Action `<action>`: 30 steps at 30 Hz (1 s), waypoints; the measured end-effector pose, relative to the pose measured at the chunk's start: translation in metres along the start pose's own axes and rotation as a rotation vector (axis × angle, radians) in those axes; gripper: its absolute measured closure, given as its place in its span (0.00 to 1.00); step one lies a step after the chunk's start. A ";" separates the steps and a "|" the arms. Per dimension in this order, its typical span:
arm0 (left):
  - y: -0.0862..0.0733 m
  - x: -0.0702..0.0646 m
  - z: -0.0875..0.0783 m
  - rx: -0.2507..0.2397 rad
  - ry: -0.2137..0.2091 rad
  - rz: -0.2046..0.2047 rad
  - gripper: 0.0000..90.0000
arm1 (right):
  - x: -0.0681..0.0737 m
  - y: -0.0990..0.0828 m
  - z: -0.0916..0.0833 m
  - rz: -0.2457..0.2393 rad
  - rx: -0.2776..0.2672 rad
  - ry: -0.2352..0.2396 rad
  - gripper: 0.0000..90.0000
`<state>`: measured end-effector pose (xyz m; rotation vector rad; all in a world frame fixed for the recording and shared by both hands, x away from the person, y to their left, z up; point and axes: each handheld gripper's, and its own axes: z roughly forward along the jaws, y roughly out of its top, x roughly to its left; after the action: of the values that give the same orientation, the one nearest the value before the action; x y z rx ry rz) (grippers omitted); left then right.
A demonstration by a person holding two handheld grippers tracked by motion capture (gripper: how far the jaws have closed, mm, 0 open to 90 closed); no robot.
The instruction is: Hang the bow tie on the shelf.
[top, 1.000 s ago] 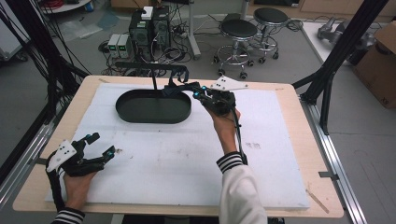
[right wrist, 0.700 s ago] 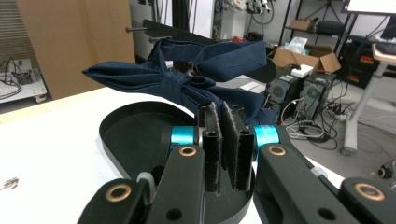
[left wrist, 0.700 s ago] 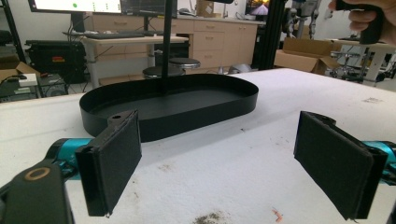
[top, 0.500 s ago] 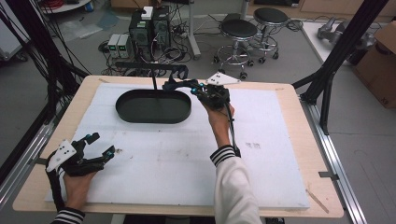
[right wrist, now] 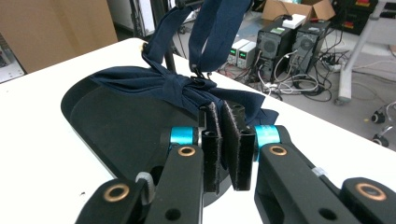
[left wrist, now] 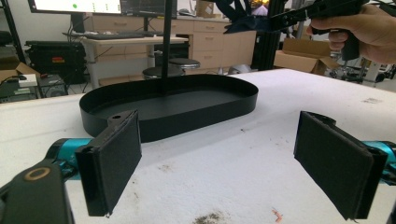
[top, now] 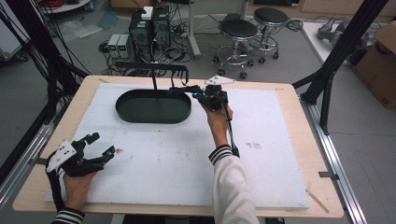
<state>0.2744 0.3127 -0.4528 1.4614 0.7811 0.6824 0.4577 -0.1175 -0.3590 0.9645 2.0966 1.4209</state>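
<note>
**A:** Your right gripper (right wrist: 223, 140) has its jaws pinched on the blue cloth (right wrist: 173, 84), with almost no gap between the pads. The grip looks thin: only an edge of the cloth sits between them. If you pull away fast, I think it could slip out and drop.

**B:** And the stand?

**A:** That's the other risk. The cloth's straps run up to the crossbar of the stand (top: 153, 71), so a hard tug may tip the post or drag the tray (top: 153, 107) across the mat (top: 187, 154).

**B:** Where's the cloth relative to you?

**A:** It starts right at your right gripper's tips and spreads away from them, hanging above the tray's far right end. The knotted middle lies just beyond the pads.

**B:** And your left?

**A:** Your left gripper (top: 86, 156) rests at the mat's near left corner, jaws wide apart with nothing between them, well apart from the tray.
</note>
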 end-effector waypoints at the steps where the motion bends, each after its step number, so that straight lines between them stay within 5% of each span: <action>1: 0.000 0.000 0.000 0.000 0.000 0.000 0.17 | 0.000 0.000 0.001 0.000 0.004 0.004 0.93; 11: 0.000 0.000 0.000 0.000 0.000 -0.001 0.17 | 0.000 -0.008 0.007 -0.003 0.066 0.013 0.84; 21: 0.000 0.000 0.000 0.000 0.000 -0.001 0.17 | 0.007 -0.010 0.001 -0.009 0.078 0.001 0.37; 30: 0.000 0.000 0.000 -0.002 0.000 0.000 0.17 | 0.019 -0.011 -0.045 -0.047 -0.013 -0.011 0.19</action>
<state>0.2743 0.3123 -0.4528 1.4596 0.7809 0.6830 0.4113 -0.1341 -0.3516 0.9100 2.0856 1.4016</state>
